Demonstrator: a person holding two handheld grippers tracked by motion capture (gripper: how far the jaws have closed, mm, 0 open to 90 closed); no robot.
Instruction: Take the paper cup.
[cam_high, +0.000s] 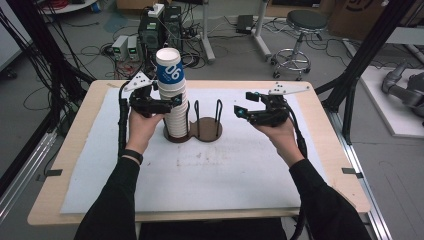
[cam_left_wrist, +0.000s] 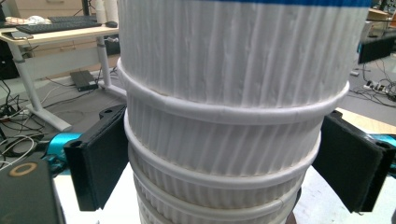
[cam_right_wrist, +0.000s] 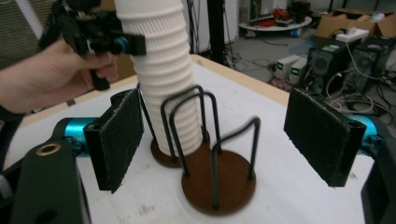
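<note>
1. The cup stack (cam_high: 172, 100) is standing upright in the holder's (cam_high: 194, 131) left ring.
2. The left gripper (cam_high: 172, 101), nearer, is straddling the stack level across its axis; contact is unclear.
3. The right gripper (cam_high: 240, 111) is hanging open and empty, well right.

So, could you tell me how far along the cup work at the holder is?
Done: a tall cup stack stands in the near-left bay of the wire holder. In hand: the left gripper has its jaws around the stack, pads apparently not pressing. Left: the other bay is empty, and the right gripper hangs open with nothing in it.
</note>
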